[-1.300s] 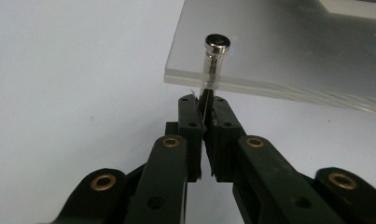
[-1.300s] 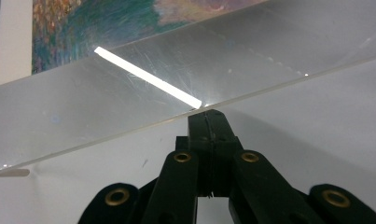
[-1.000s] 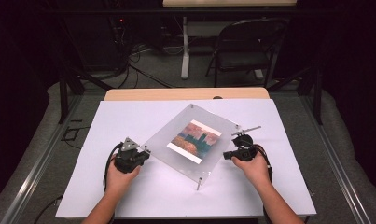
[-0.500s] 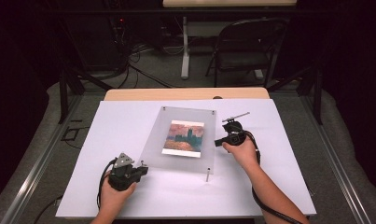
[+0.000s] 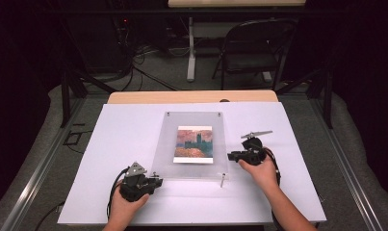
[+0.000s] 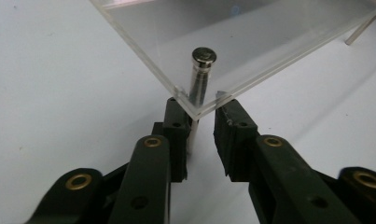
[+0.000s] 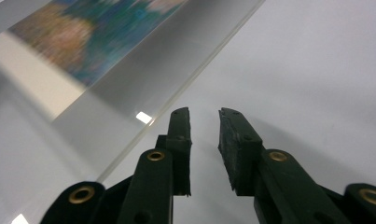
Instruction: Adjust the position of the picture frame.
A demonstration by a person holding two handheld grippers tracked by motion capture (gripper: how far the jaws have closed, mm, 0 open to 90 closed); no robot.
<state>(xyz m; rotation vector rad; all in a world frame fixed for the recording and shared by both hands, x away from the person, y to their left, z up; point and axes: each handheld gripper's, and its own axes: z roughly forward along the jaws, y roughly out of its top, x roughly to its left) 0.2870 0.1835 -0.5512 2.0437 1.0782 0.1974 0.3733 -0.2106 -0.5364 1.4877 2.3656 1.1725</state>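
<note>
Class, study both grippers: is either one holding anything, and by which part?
Nothing is held. The left gripper has open jaws either side of the clear frame's corner leg; the right gripper is open beside its edge.

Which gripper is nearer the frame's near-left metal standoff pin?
Left. The left gripper has the pin between its open jaws; the right gripper sits at the acrylic frame's right edge.

One acrylic frame (image 5: 194, 144), one print (image 5: 194, 144), two loose metal pins (image 5: 222, 179), two grippers (image 5: 159, 182).
</note>
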